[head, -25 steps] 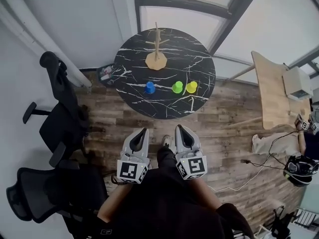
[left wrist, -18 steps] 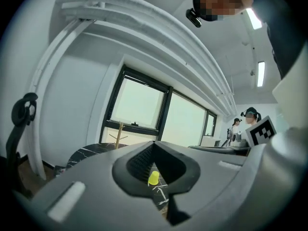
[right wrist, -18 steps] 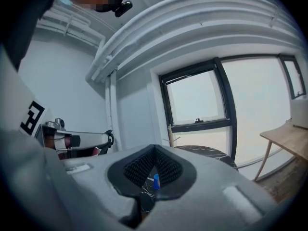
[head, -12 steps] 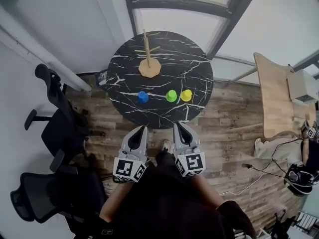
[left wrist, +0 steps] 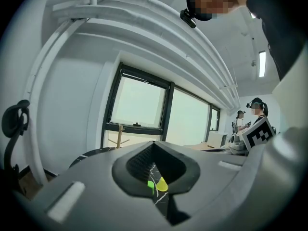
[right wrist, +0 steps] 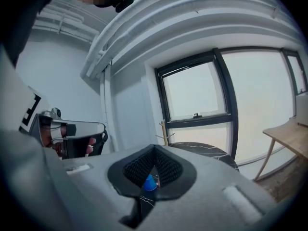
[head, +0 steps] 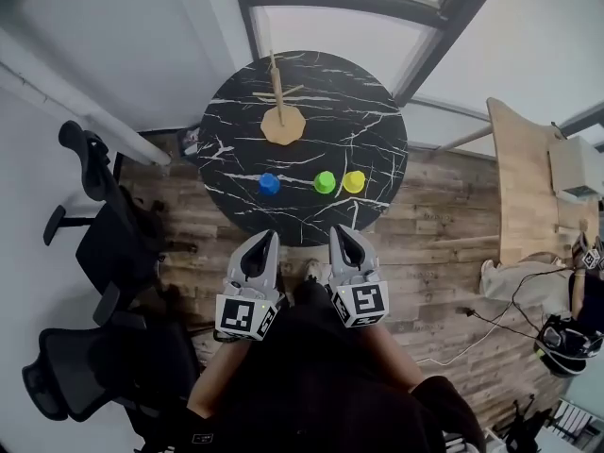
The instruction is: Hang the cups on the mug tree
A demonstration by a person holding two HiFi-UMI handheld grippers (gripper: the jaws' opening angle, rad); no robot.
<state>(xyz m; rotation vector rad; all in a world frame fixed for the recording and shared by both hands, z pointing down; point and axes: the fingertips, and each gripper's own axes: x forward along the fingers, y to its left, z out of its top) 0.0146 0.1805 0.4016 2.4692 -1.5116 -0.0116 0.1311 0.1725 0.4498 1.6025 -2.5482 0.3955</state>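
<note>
A round black marble table (head: 302, 92) stands ahead of me. On its far side rises a wooden mug tree (head: 280, 116), with bare pegs. Three cups sit in a row on the near half, bottoms up: blue (head: 269, 184), green (head: 325, 182) and yellow (head: 354, 181). My left gripper (head: 268, 237) and right gripper (head: 341, 231) are side by side just short of the table's near edge, both shut and empty. In the left gripper view the green cup (left wrist: 150, 185) and yellow cup (left wrist: 161, 184) show past the jaws; in the right gripper view the blue cup (right wrist: 149, 182) does.
Black office chairs (head: 113, 243) stand at the left on the wooden floor. A light wooden desk (head: 524, 182) is at the right, with a person beside it. Windows run behind the table.
Both grippers have come forward toward the table's near edge, still shut. The table and cups sit closer to me than a second ago.
</note>
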